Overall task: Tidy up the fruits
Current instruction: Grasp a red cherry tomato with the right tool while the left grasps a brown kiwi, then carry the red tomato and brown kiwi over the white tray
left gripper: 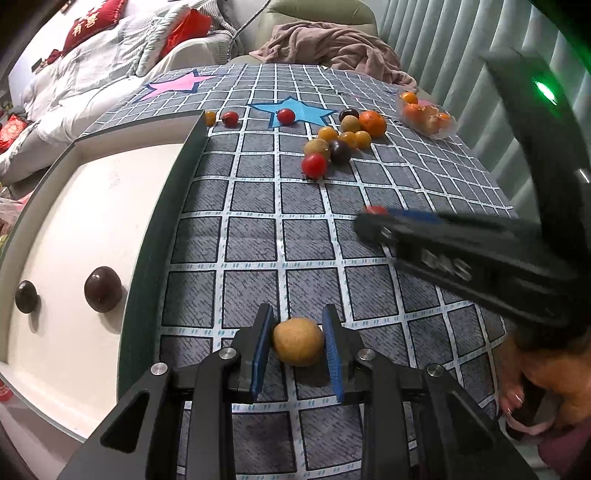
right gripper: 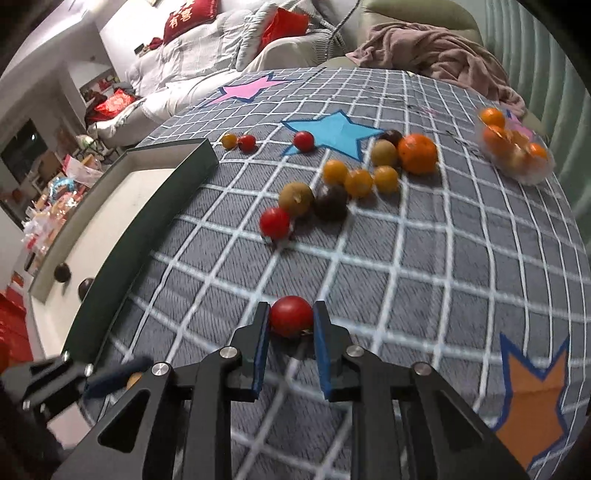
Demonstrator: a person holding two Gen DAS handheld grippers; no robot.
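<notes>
Fruits being gripped: left gripper [left gripper: 298, 345] jaws clamping tan fruit [left gripper: 298, 341], right gripper [right gripper: 291, 325] jaws squeezing cherry tomato [right gripper: 291, 316]; over-squeezing risks bursting it.

grid-patterned cloth surface [right gripper: 424, 280], loose fruits [right gripper: 334, 184], green-walled tray [right gripper: 155, 206], plastic container [right gripper: 517, 151]

Grey grid-pattern cloth [right gripper: 424, 280] covers table. Paper stars on cloth: pink star [right gripper: 245, 88] at far left corner, blue star [right gripper: 332, 131] toward far edge, orange star [right gripper: 535, 395] at near right edge. Crumpled mauve blanket [right gripper: 439, 55] beyond far edge. White bedding [left gripper: 92, 70] with red cushion [left gripper: 92, 20] past left edge. Pale ribbed curtain [left gripper: 454, 48] behind right edge.
</notes>
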